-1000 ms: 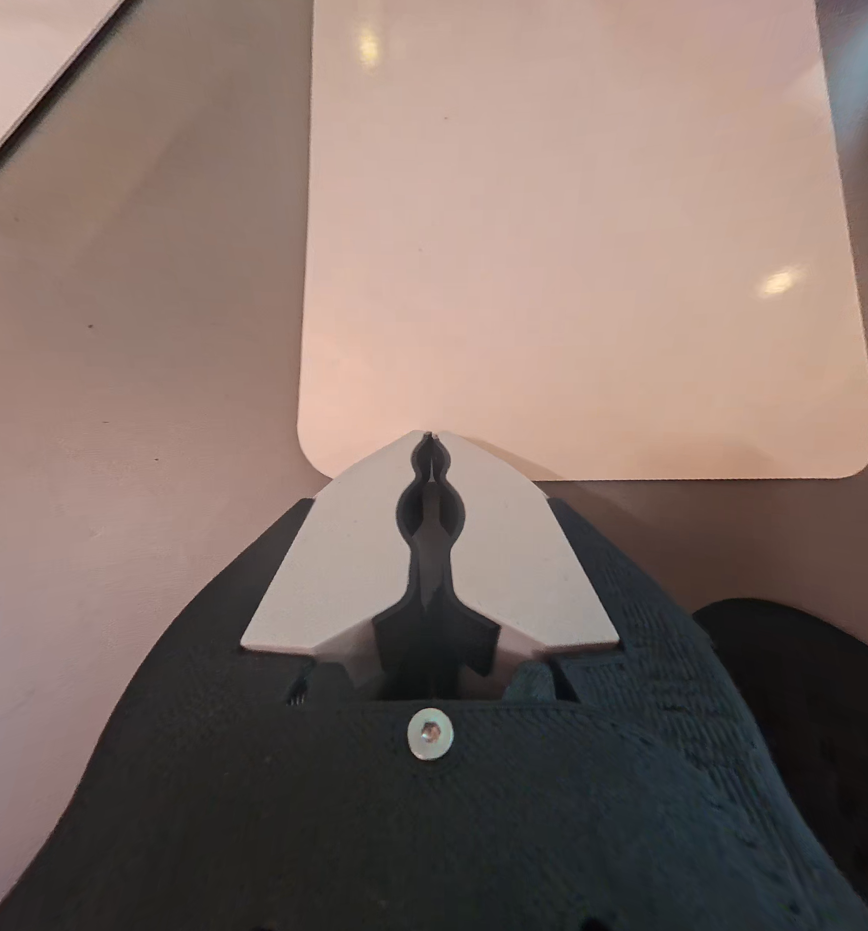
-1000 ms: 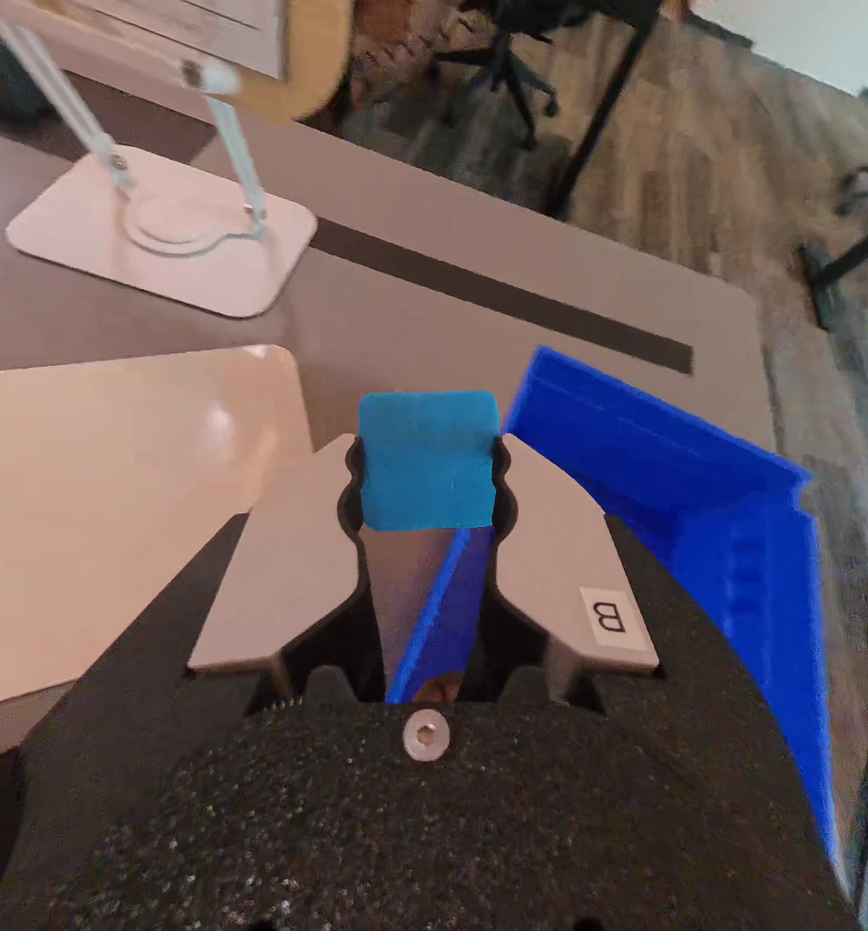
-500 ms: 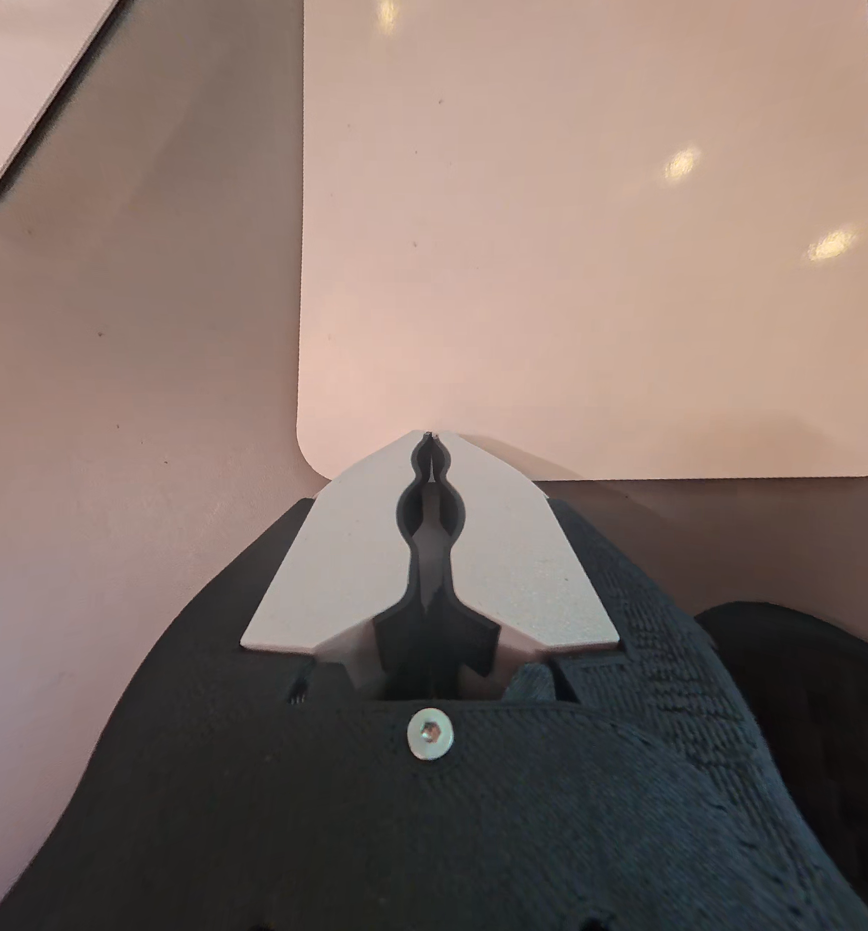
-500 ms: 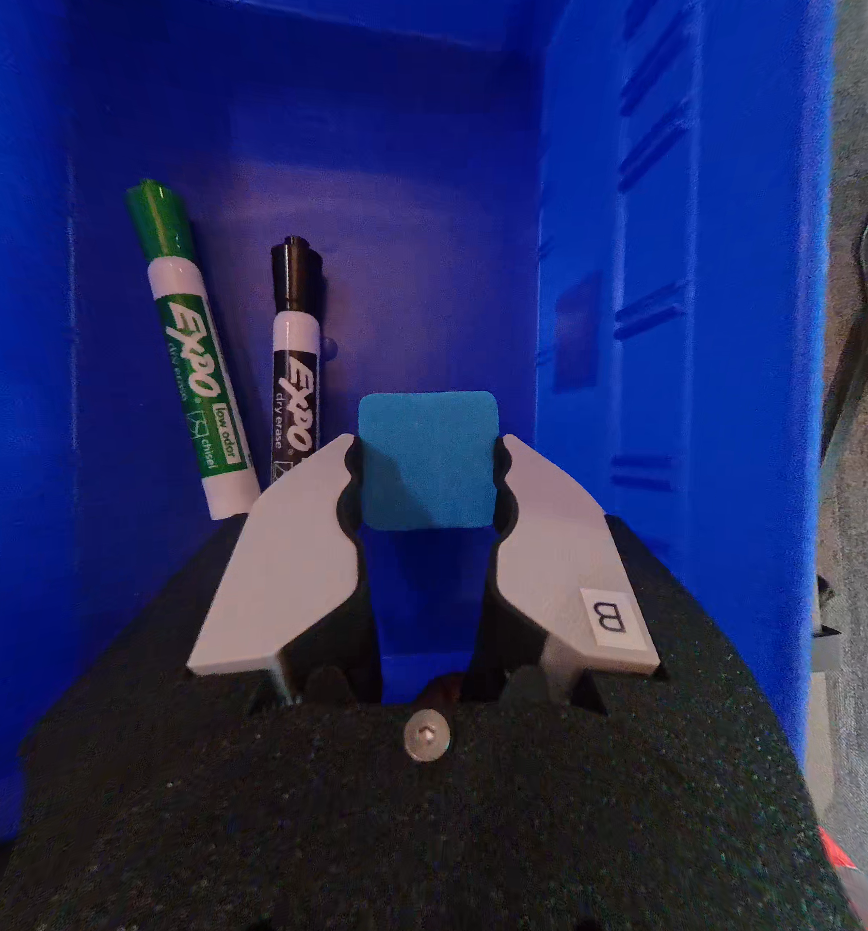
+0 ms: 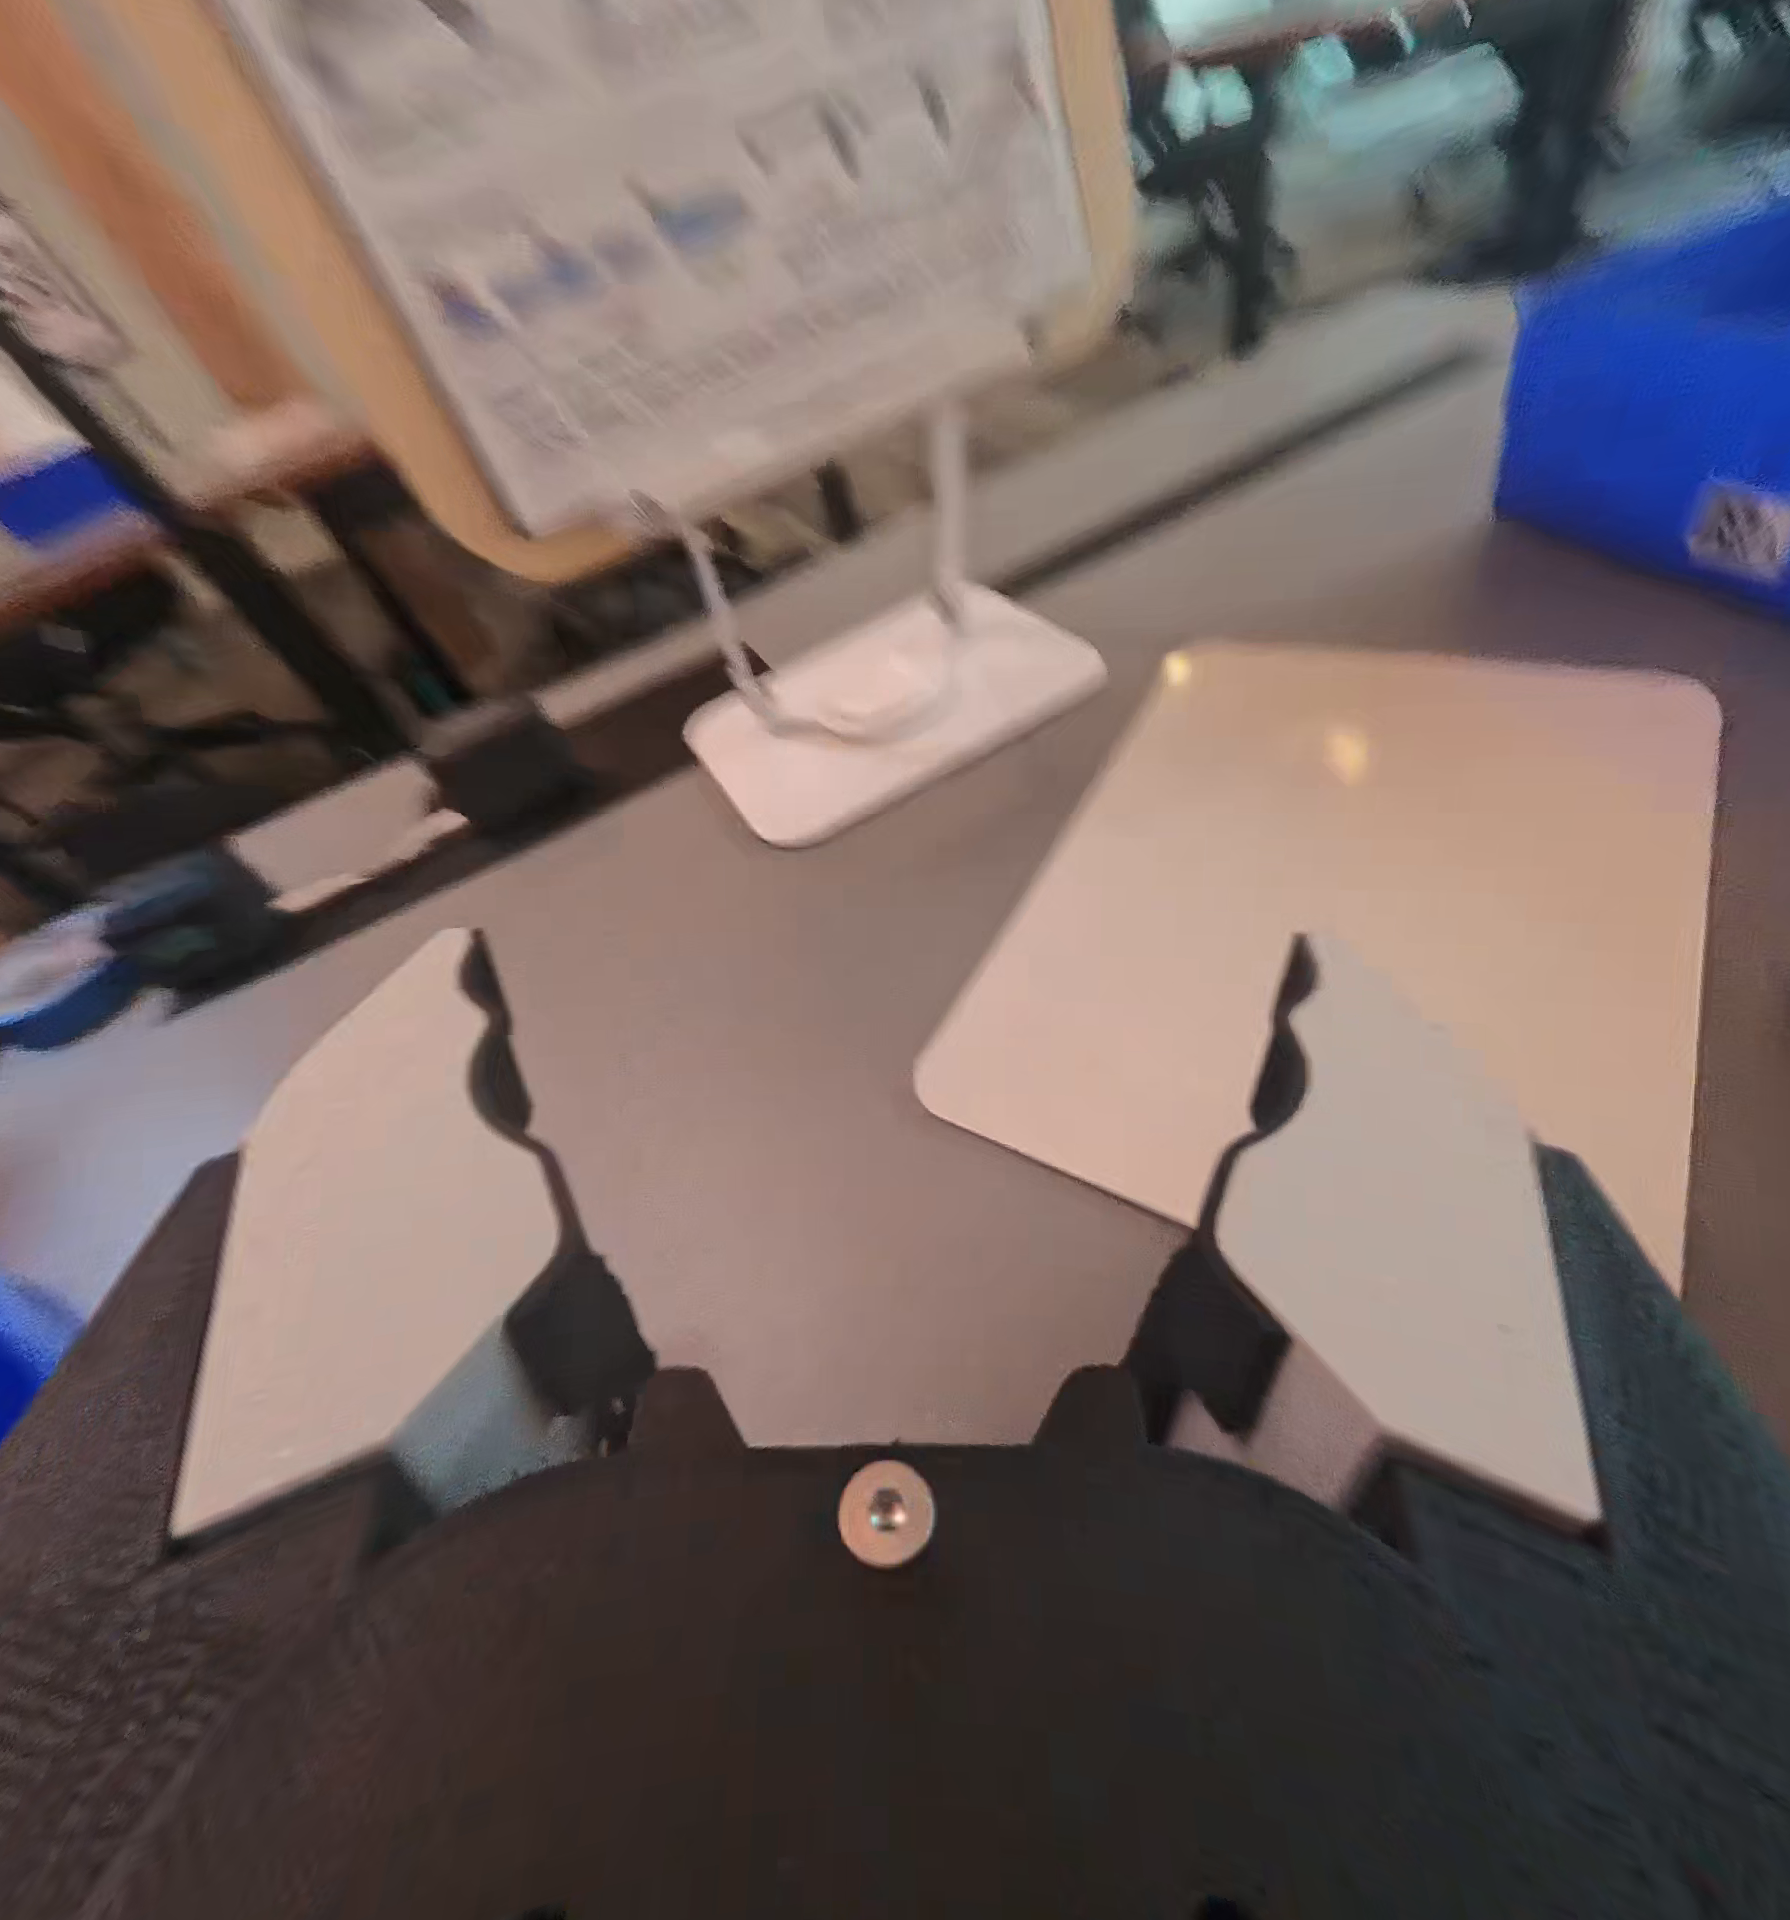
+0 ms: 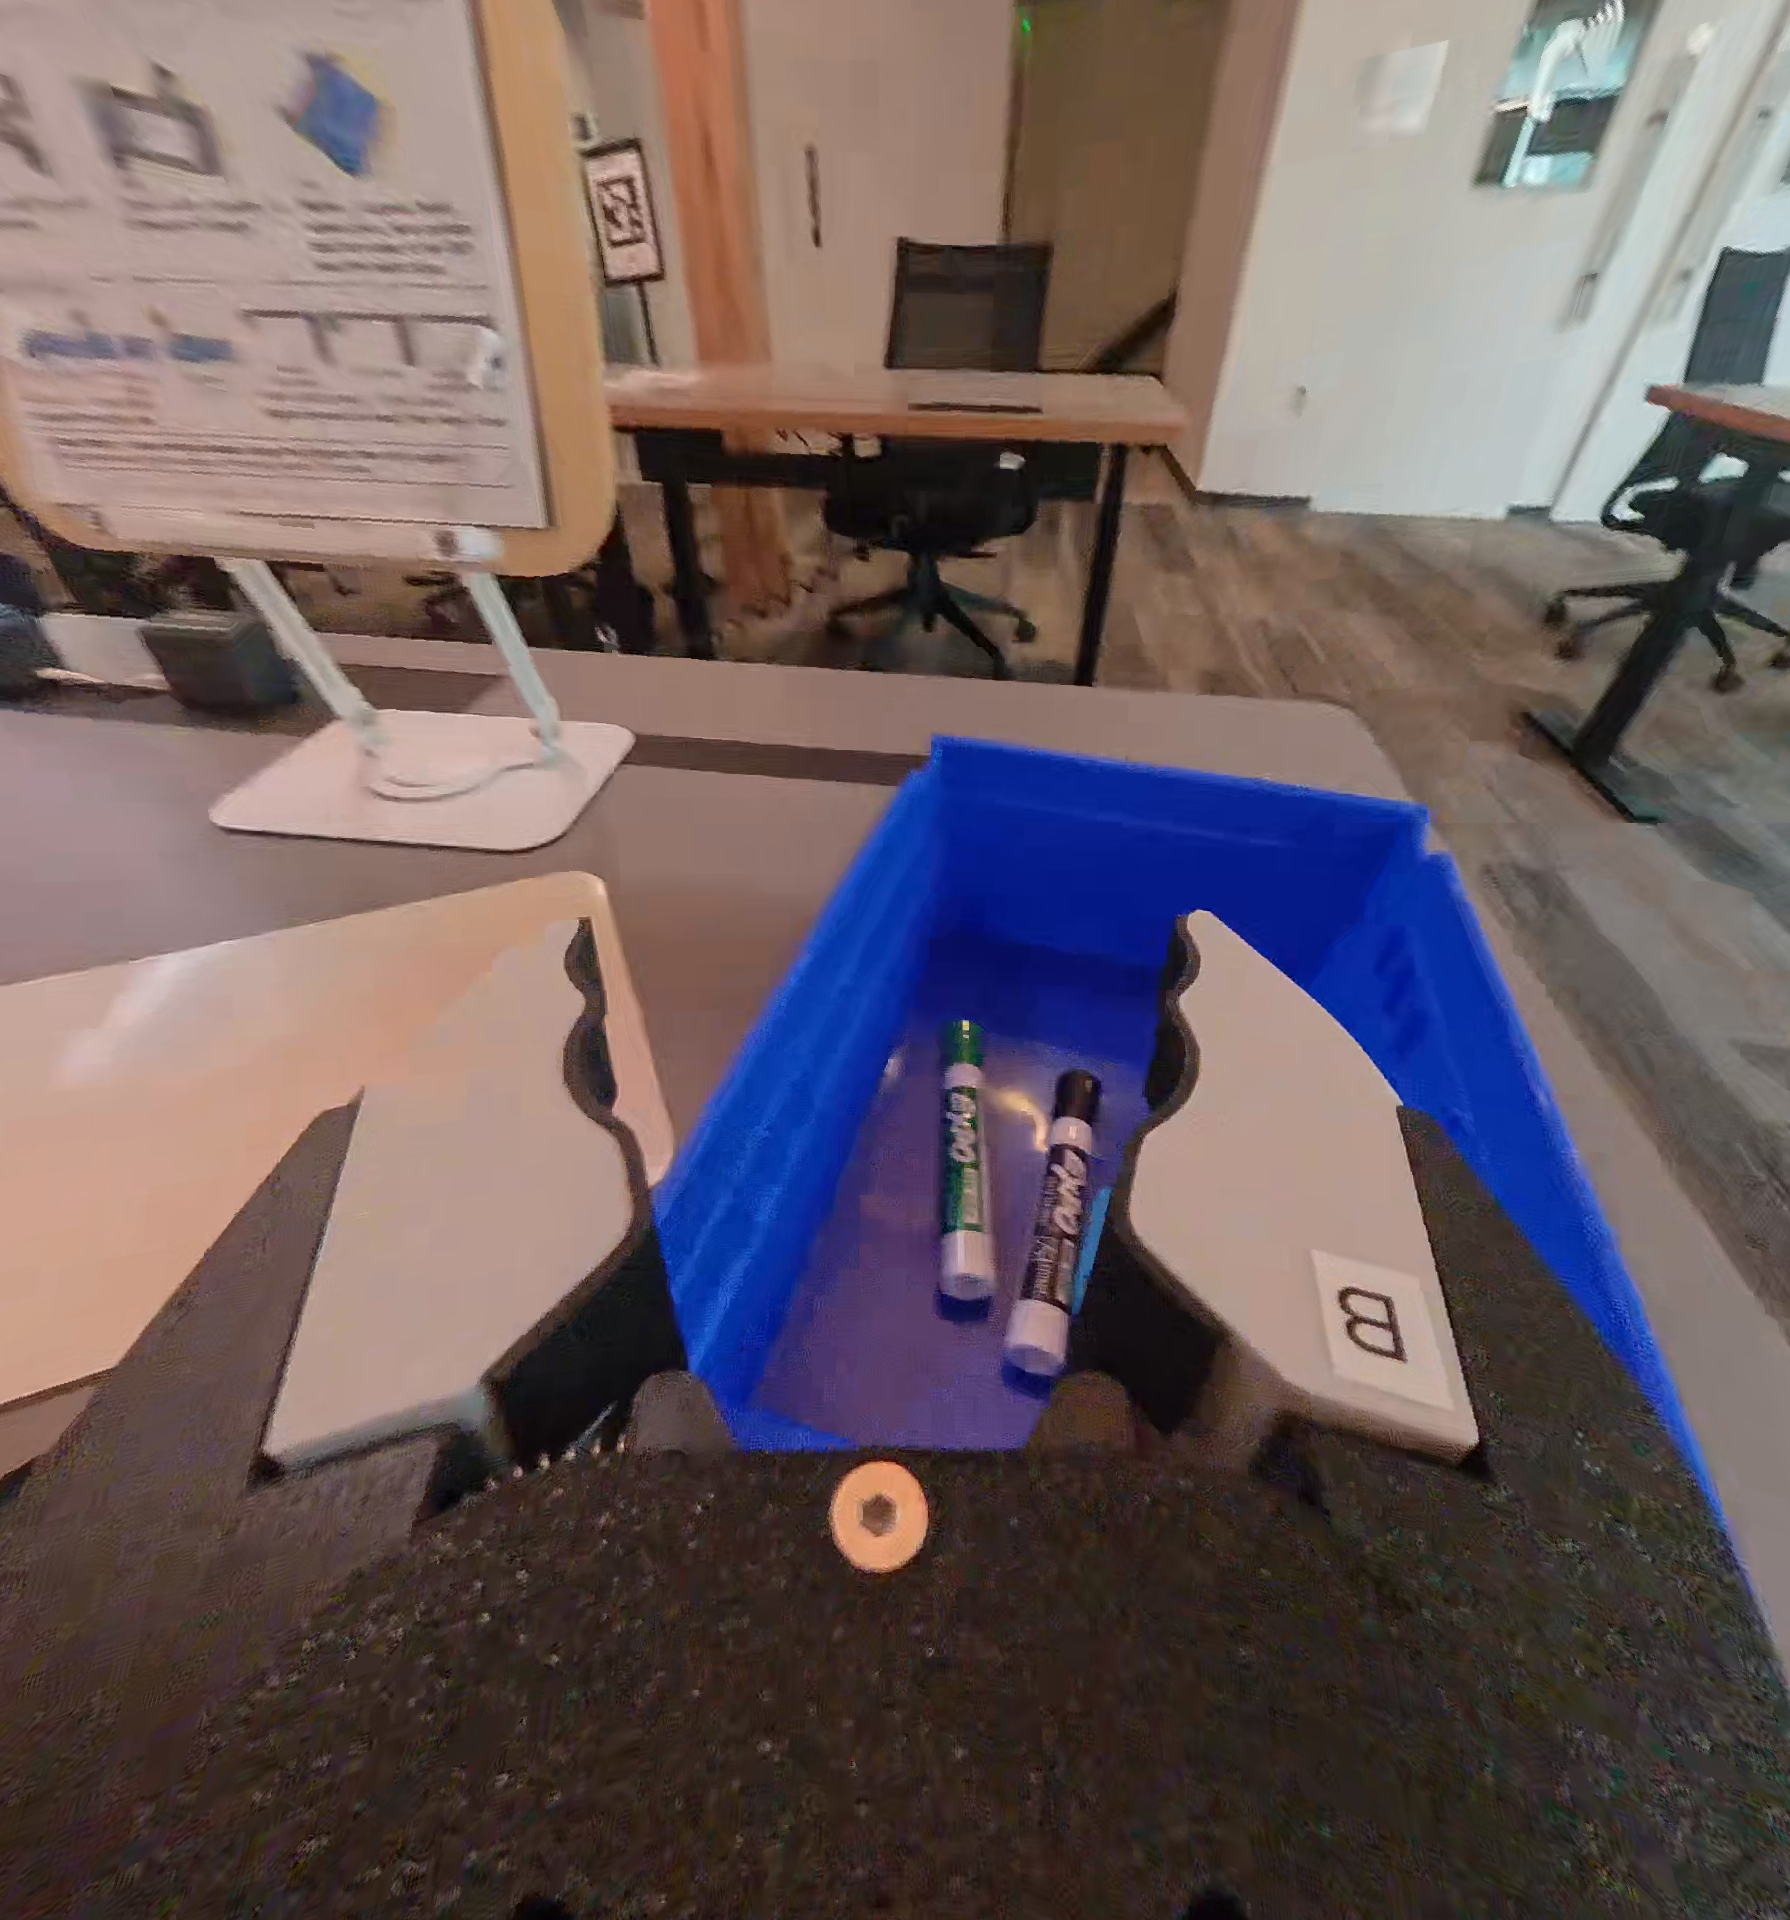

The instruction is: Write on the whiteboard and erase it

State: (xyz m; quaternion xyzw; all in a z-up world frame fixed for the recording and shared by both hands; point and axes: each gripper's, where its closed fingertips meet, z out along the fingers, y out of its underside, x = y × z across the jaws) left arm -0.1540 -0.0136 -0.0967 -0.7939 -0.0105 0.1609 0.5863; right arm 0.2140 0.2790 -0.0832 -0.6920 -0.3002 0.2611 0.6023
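Glossy whiteboard (rounded corners), ribbed blue bin

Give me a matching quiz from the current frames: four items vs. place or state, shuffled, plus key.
Items:
1. green marker
2. whiteboard
3. right gripper
4. sign stand

Descriptions:
A. flat on the grey table, nothing written on it
B. lying in the blue bin beside the black marker
C. white base on the table beyond the whiteboard
D. jaws wide open above the bin, holding nothing

Pairs: 1-B, 2-A, 3-D, 4-C
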